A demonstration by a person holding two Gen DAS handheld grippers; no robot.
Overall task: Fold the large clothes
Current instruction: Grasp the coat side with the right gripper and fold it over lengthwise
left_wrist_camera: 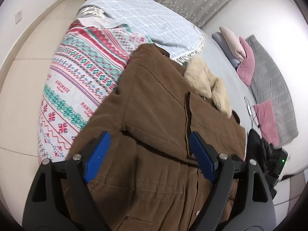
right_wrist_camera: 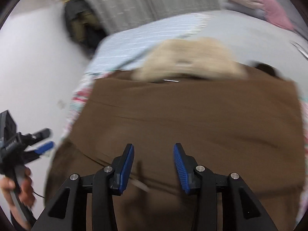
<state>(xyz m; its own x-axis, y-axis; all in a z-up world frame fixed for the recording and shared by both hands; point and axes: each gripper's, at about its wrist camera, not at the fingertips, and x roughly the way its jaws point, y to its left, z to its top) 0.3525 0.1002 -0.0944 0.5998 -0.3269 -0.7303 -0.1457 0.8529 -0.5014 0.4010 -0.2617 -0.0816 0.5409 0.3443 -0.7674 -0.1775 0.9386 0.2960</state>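
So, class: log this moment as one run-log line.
coat: on bed | left tongs: open | right tongs: open, empty

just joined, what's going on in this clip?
A person is folding a brown coat with a cream fur collar, spread on a bed over a patterned blanket. Both tongs hang open above the coat, gripping nothing: the left tongs wide apart, the right tongs narrower. The right view is motion-blurred.

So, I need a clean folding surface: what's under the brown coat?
The brown coat lies on a patterned blanket, with a light blue checked throw beyond. Whatever lies directly beneath the coat is covered.
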